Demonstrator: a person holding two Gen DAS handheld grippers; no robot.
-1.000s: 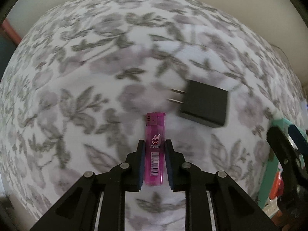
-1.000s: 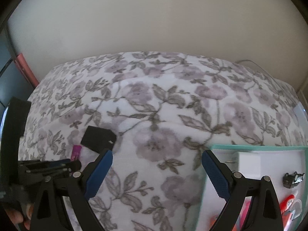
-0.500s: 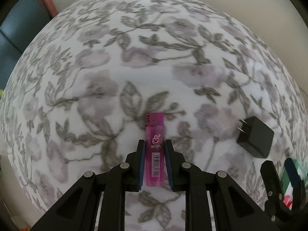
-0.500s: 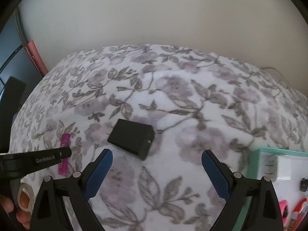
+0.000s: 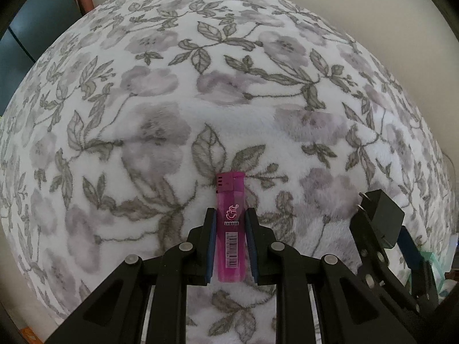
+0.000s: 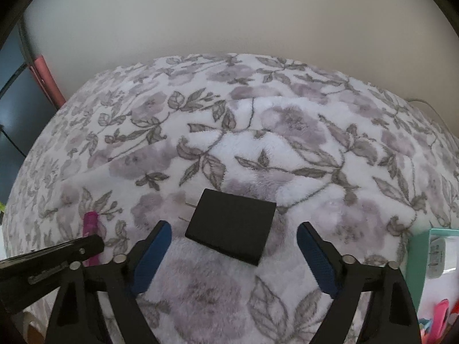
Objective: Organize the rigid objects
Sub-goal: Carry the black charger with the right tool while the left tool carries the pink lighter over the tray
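A translucent pink lighter (image 5: pixel 230 223) lies between the blue pads of my left gripper (image 5: pixel 230 215), which is shut on it, low over the floral blanket (image 5: pixel 200 100). Its tip also shows in the right wrist view (image 6: pixel 90 220). A black plug adapter (image 6: pixel 231 226) with two prongs pointing left lies on the blanket between the wide-open fingers of my right gripper (image 6: pixel 232 229), which is empty. The adapter also shows at the right of the left wrist view (image 5: pixel 384 218), partly behind my right gripper's fingers.
A teal tray (image 6: pixel 416 246) sits at the right edge, holding a white charger (image 6: pixel 437 255) and small pink and red items (image 6: pixel 439 312). A pale wall stands behind the blanket. A pink post (image 6: pixel 47 81) and dark panel are at the left.
My right gripper has moved left and forward until the black adapter sits between its open fingers. My left gripper has swung left, still holding the lighter.
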